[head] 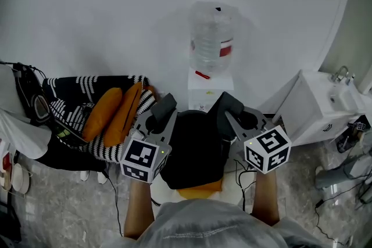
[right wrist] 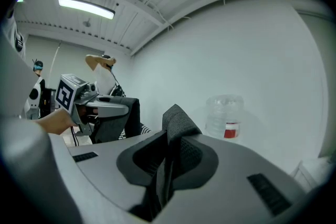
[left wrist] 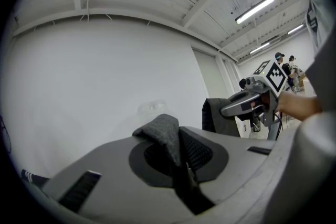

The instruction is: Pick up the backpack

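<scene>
a black backpack (head: 195,151) is shown hanging between two grippers, just in front of the person. the left gripper (head: 164,107) is clenched on a fold of the grey left strap (left wrist: 161,131), and the right gripper (head: 228,103) is clenched on the right strap (right wrist: 178,119). the bag lies below and between the jaws, its long axis hanging downward (neither hand is nearer). a bottle (head: 211,38) is seen behind it.
</scene>
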`<state>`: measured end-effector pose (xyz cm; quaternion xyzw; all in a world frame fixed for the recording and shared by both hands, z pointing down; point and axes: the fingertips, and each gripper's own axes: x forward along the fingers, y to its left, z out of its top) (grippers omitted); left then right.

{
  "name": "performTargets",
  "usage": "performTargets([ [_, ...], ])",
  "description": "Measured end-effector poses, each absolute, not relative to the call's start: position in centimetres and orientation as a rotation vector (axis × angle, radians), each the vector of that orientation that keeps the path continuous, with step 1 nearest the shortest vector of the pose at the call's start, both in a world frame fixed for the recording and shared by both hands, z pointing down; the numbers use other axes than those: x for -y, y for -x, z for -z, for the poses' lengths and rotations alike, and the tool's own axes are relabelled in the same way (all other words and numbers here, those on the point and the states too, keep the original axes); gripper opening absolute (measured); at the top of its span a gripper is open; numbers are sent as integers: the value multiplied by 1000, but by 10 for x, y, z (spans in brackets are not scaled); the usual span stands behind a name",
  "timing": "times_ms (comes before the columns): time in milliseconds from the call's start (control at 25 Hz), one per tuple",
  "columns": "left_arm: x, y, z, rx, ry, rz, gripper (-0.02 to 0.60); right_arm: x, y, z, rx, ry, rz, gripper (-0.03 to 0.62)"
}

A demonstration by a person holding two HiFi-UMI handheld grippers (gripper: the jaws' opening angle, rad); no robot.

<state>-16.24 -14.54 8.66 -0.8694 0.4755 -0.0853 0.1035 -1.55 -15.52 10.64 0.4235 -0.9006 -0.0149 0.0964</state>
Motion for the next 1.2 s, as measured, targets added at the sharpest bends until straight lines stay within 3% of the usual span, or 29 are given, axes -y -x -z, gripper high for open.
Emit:
performTargets([
  [1200, 144, 157, -86, -1369, 2605, 263, 40, 156, 18, -103, 2678, -1230, 45, 34],
])
